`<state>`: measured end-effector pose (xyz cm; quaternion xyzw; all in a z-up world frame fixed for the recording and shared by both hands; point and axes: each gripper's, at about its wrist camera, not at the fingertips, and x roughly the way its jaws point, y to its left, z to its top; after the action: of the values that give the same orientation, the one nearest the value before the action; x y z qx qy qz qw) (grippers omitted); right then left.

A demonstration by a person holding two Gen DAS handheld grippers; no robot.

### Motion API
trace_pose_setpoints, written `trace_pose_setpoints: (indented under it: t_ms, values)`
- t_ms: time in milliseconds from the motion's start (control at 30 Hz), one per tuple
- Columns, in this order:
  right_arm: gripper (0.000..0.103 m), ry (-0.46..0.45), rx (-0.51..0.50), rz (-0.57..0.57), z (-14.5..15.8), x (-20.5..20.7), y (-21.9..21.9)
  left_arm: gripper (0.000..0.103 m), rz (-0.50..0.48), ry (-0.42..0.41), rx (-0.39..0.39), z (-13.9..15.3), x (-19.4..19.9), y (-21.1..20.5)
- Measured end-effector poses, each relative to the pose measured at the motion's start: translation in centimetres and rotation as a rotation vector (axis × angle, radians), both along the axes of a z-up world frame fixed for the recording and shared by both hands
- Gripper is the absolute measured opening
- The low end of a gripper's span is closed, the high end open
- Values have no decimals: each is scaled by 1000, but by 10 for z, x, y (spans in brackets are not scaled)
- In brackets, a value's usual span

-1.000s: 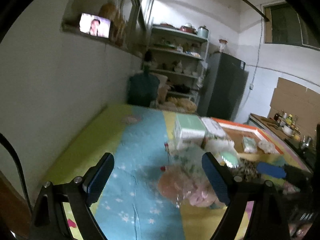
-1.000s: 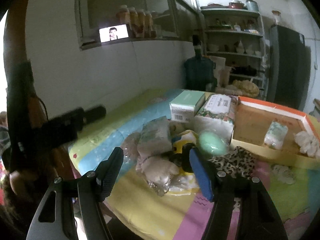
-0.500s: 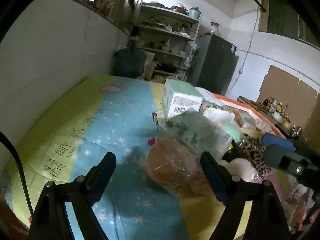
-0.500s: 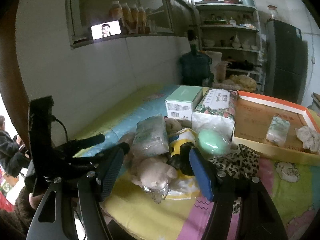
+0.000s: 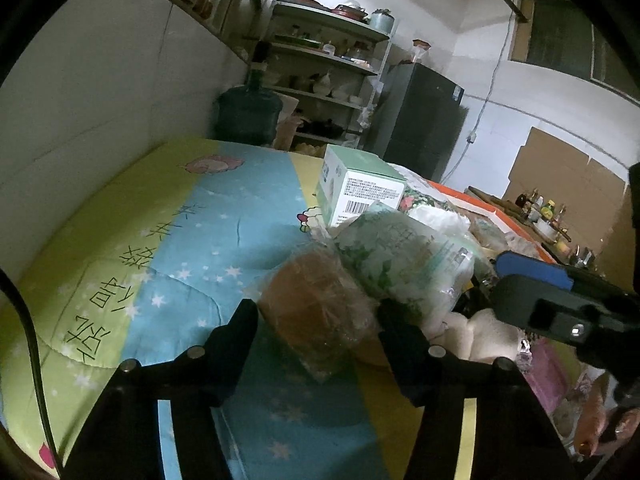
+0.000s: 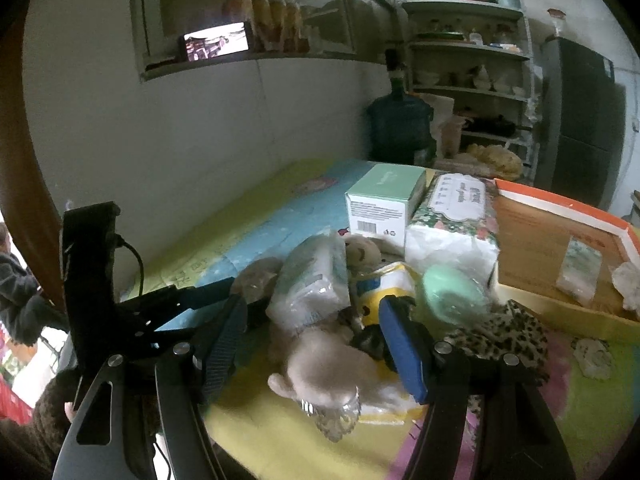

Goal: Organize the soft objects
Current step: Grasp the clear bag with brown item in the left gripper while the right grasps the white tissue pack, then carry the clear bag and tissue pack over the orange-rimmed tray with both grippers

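While the left hand-held gripper (image 5: 316,320) stands wide open around a plastic-wrapped brown bundle (image 5: 320,316) on the surface (image 5: 120,248), gripping nothing | right hand-held gripper (image 6: 316,344) wide open, empty, over a cream plush toy (image 6: 328,364) | right view only: orange box (image 6: 560,240), far right, leopard cloth (image 6: 504,332) near it.
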<state>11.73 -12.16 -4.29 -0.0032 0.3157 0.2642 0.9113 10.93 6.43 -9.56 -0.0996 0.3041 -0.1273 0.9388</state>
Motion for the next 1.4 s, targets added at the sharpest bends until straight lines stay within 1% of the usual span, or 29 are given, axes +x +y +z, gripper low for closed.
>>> trace_pose_setpoints:
  t_ms: [233,500,733,800,833,867,900,933,1167,1400]
  values:
    - [70,28,-15,1,-5,15,11,60,12,-16,-34,1,-3,9]
    - [70,64,-5,11,-11,32,23,59,11,-20,-36,1,-3,12]
    - [70,35,-39,54,-8,29,46,59,4,-14,-42,-1,-4,14]
    - [67,29,-53,70,-7,29,55,59,2,-15,-43,-2,-5,14]
    - [60,28,-61,71,-8,29,58,59,0,-15,-44,-2,-5,13]
    - [47,35,-79,66,-9,31,62,59,0,-15,-45,-2,-5,14]
    - [39,43,-89,62,-10,33,64,59,2,-14,-45,-2,-5,14]
    - [28,52,-96,56,-12,34,65,59,2,-14,-47,-3,-5,15]
    - [25,67,-62,24,-12,38,57,59,11,-17,-58,-3,-3,16]
    - [24,22,-20,24,2,29,48,58,29,-42,-60,6,-9,20]
